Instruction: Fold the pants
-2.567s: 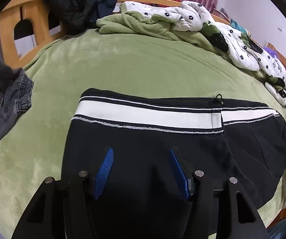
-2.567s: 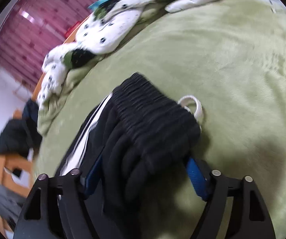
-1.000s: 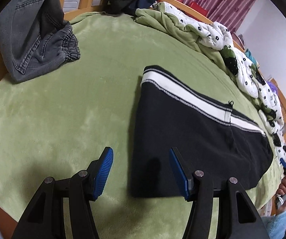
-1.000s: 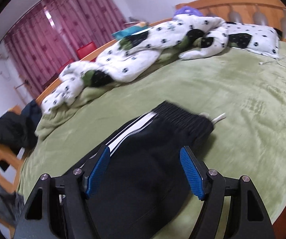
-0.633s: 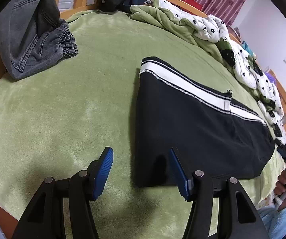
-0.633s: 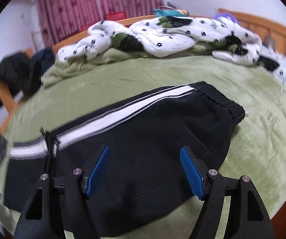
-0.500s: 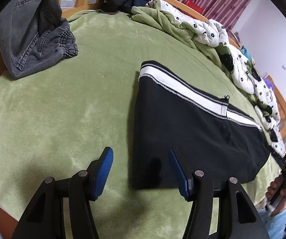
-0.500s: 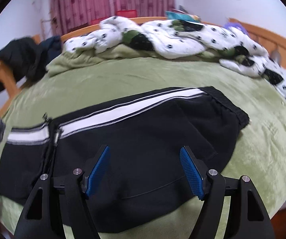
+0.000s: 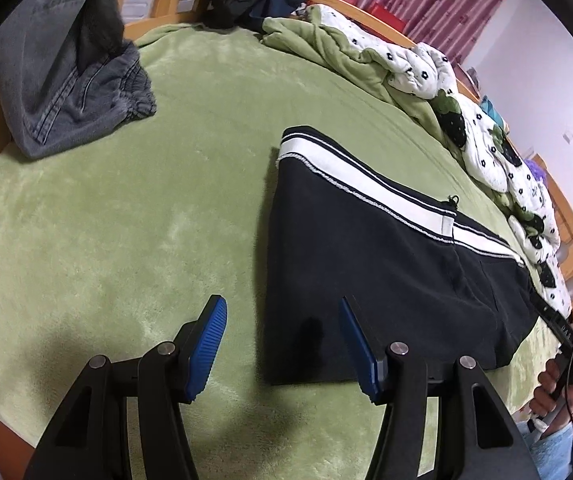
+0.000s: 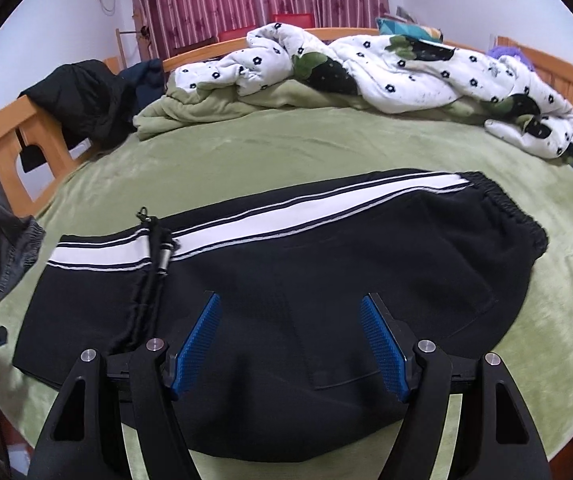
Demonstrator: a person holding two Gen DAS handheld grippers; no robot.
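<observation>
Black track pants with a white side stripe lie flat and folded lengthwise on a bed covered in green plush, the elastic waistband at the right of the right wrist view and the folded end at the left. The left gripper hangs over the near corner of the folded end, its blue fingers apart and holding nothing, one over the blanket and one over the cloth. The right gripper hovers over the seat of the pants, fingers likewise spread and empty. A zip-pull cord trails across the cloth near the leg cuff.

The next fold probably brings one end across to the other. To do it well, each gripper should likely bite through every layer at a corner of the same end, lift together and carry the edge over evenly so the stripe stays in line. The loose cord could bunch under the fold. Grey jeans and a flowered quilt lie well apart from the work.
</observation>
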